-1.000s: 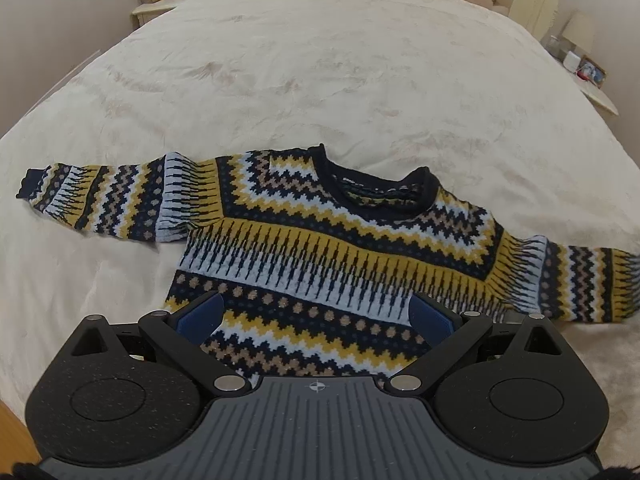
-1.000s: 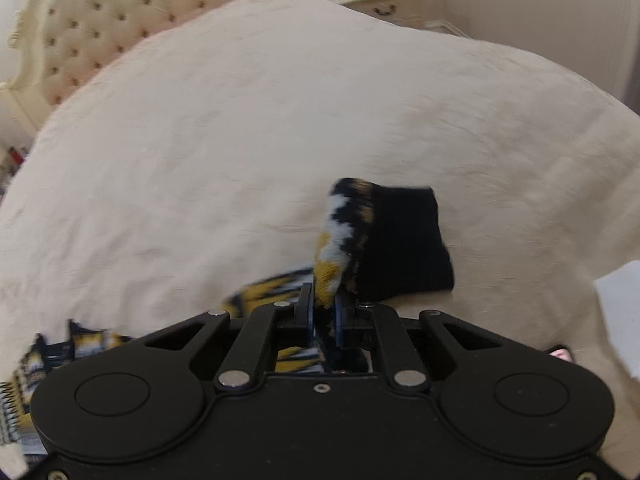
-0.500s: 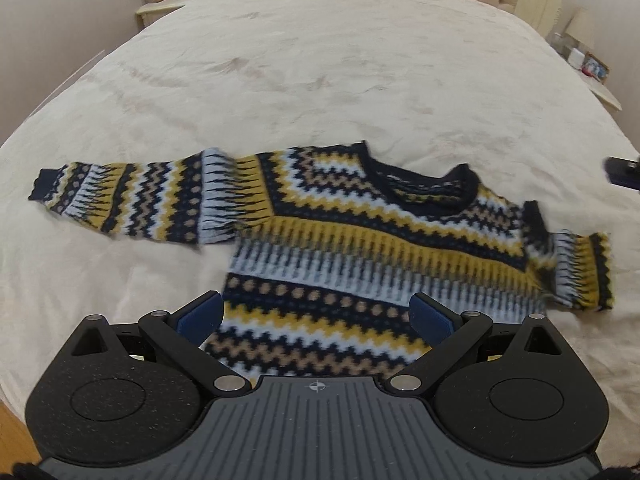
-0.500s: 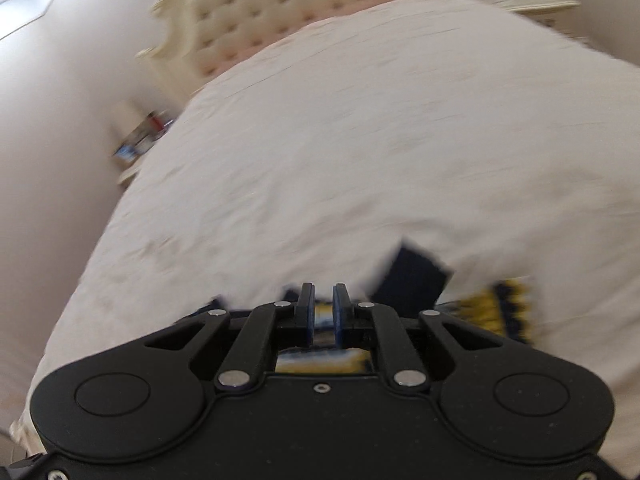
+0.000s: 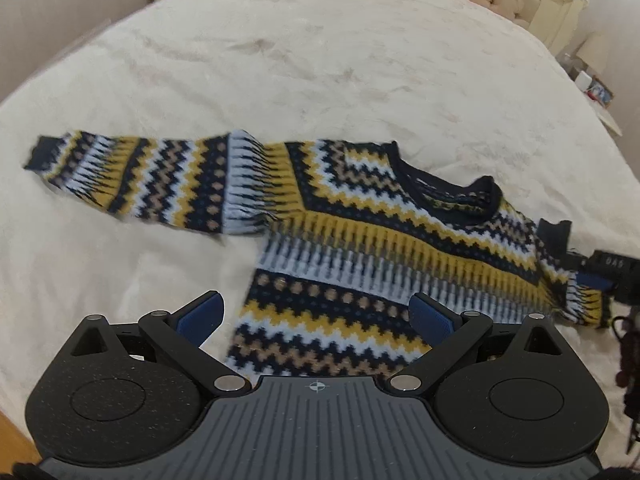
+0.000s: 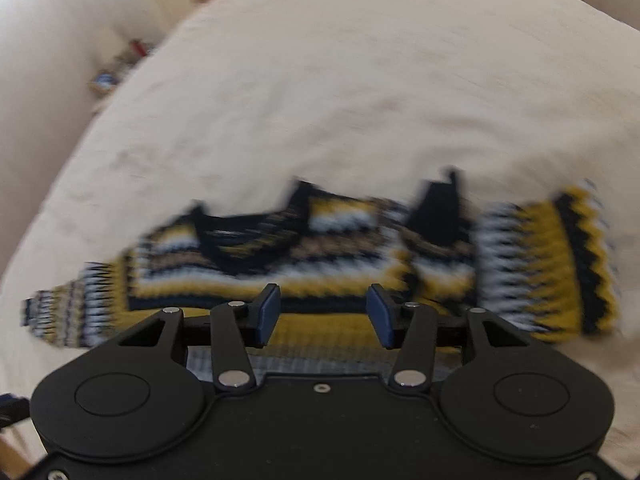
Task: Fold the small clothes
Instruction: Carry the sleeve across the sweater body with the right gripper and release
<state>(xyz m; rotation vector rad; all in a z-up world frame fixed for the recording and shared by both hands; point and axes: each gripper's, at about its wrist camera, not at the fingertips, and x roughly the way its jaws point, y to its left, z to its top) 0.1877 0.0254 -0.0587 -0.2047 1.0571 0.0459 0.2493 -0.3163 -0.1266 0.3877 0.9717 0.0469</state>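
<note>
One sleeve (image 6: 436,236) lies folded across the sweater (image 5: 360,264); both my claws, left (image 5: 316,316) and right (image 6: 322,312), released (other sleeve (image 5: 132,176) remains).

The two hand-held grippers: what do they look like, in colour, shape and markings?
The left hand-held gripper has a ribbed grey body with a small crosshair mark, speckled black round housings, black link arms with silver pins and blue ridged pads. The right hand-held gripper is all black, with the same round housings, silver pins and blue pads.
</note>
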